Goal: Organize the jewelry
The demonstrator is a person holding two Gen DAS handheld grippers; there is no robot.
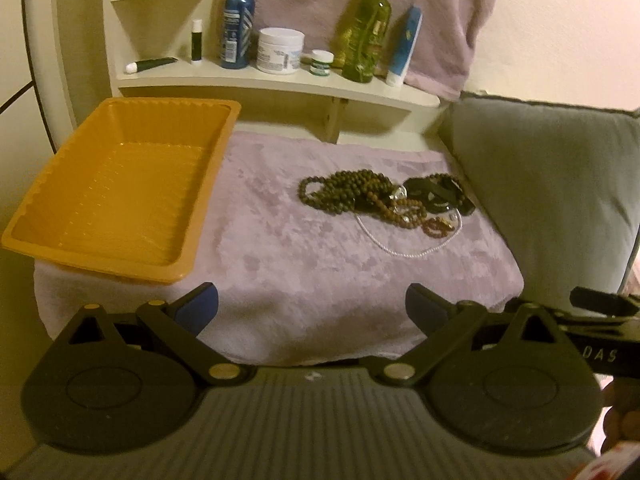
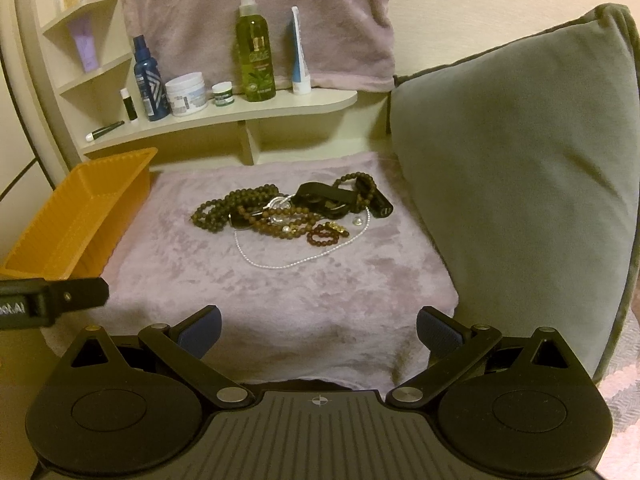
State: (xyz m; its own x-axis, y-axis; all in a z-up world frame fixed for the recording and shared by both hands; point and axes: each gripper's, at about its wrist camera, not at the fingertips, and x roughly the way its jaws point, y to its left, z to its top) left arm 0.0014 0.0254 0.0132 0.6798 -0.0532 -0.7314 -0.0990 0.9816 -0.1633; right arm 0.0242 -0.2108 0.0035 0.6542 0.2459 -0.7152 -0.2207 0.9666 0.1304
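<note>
I start with my left gripper (image 1: 312,304). Its jaws are spread wide and there is nothing between the blue pads (image 1: 200,304). It hangs low over the near edge of the lilac towel (image 1: 320,280), pointing forward, level, not touching the cloth as far as I can tell. My right gripper (image 2: 318,330) is in the same condition: jaws fully apart, holding nothing, also behind the near edge of the towel. The two tools are side by side; each one sees a black part of the other at the edge of its view.

Further out, the jewelry pile (image 2: 288,212) lies on the towel, toward the far right part, near the grey cushion (image 2: 520,184). It is one tangled heap: dark green-brown bead strands (image 1: 344,188), a thin white pearl chain (image 2: 288,262) that loops out toward me, a small reddish bead bracelet (image 2: 324,236), and some black pieces (image 2: 328,198) at the back that I cannot identify well.

The orange tray (image 1: 40,236) stands at the left, partly on the towel, well apart from the pile. Its inside is bare.

So I judge the task is not begun: no piece is in the tray, everything is still left to move. Behind, a shelf (image 1: 280,84) carries bottles and jars, which I think have no part in the work.
</note>
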